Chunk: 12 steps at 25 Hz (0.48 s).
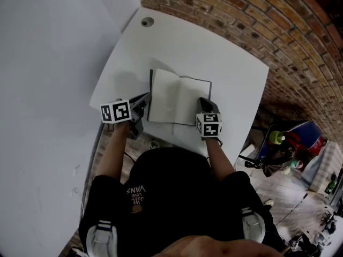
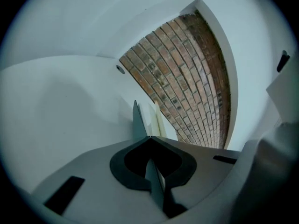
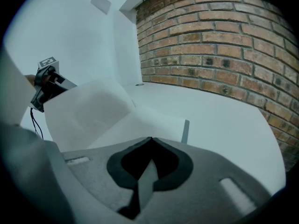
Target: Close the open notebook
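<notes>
The notebook lies open on the white table, white pages up. My left gripper is shut on its dark left cover, which stands lifted off the table with the page edges beside it. My right gripper sits at the notebook's near right corner, jaws shut with a thin grey edge of the right cover between them. In the right gripper view the left half rises as a white sheet, and the right cover's edge pokes out past the jaws.
A round cable hole sits near the table's far corner. A brick wall runs behind and to the right, and a white wall is on the left. Bags and clutter lie on the floor to the right.
</notes>
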Motion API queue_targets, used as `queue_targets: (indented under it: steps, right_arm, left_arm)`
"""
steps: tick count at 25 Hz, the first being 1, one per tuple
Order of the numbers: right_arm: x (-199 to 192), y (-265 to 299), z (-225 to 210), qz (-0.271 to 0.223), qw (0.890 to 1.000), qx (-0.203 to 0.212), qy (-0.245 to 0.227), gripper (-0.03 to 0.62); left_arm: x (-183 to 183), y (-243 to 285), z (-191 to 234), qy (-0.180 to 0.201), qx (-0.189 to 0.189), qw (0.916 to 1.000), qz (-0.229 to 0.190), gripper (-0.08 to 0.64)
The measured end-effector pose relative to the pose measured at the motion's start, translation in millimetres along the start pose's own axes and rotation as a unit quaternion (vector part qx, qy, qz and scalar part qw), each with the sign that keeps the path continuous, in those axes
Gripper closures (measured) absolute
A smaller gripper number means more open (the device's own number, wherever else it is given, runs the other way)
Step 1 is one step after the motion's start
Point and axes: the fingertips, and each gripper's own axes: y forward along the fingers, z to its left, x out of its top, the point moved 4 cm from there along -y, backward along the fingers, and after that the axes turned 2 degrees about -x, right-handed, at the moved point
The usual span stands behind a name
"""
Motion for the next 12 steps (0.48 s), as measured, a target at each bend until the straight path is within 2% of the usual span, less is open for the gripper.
queue_targets:
  steps: [7,12]
  right_arm:
    - [0,0,0,0.001,1.0,0.001,0.004,0.595]
    - [1,0,-1,0.002,1.0,0.002,0.006,0.594]
  left_arm:
    - [4,12,-41,0.021,-0.065,0.9977,0.006,0.551]
    - [0,30,-73,0.041,-0.114,0.9923,0.026,0.549]
